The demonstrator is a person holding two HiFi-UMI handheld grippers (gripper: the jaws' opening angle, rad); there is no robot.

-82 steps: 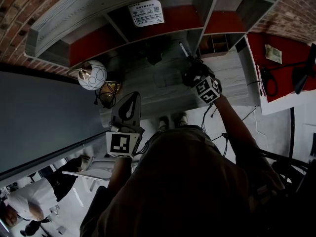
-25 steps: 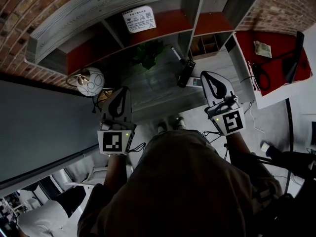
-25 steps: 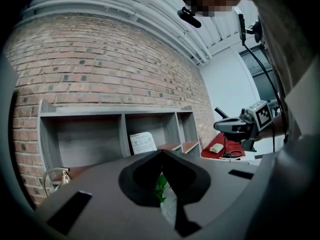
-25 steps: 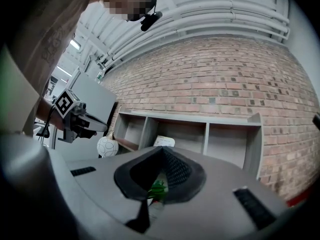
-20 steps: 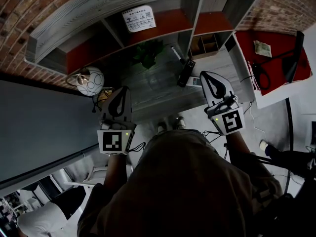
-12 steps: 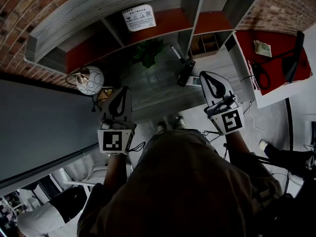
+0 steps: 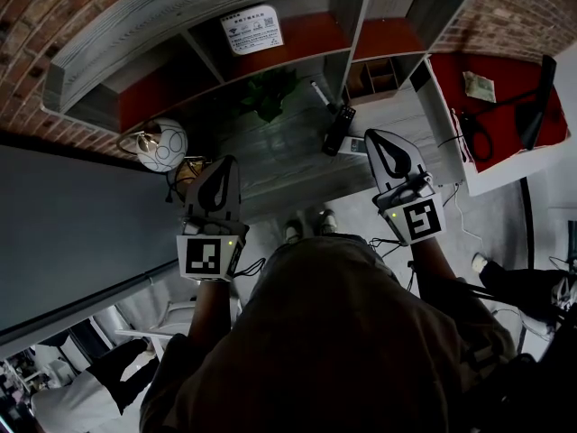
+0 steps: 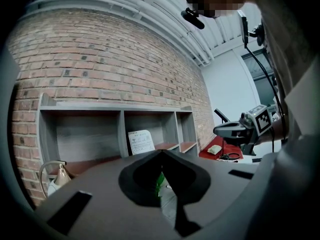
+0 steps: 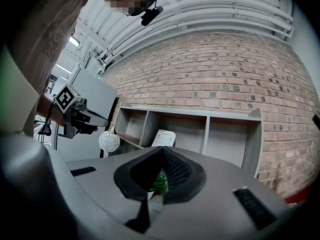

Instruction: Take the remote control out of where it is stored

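The black remote control [image 7: 339,128] lies flat on the grey desk [image 7: 288,161], in front of the open shelf unit [image 7: 207,7] and free of both grippers. My right gripper [image 7: 374,136] hovers just right of it near the desk's front edge, jaws shut and empty; its own view [image 9: 162,149] shows the tips meeting. My left gripper [image 7: 223,162] hangs over the desk's left part, well apart from the remote, also shut on nothing, with its tips [image 8: 161,151] closed together.
A small green plant [image 7: 270,93] stands on the desk before the shelves. A printed card [image 7: 252,28] leans in the middle compartment. A white patterned ball [image 7: 160,145] sits at the left, a small white object [image 7: 354,145] beside the remote, and a black lamp [image 7: 532,106] on the red surface at right.
Since the oldest frame my right gripper has drawn back from the shelf area to the desk's front edge, and the remote lies free on the desk. Over the last second nothing has moved.
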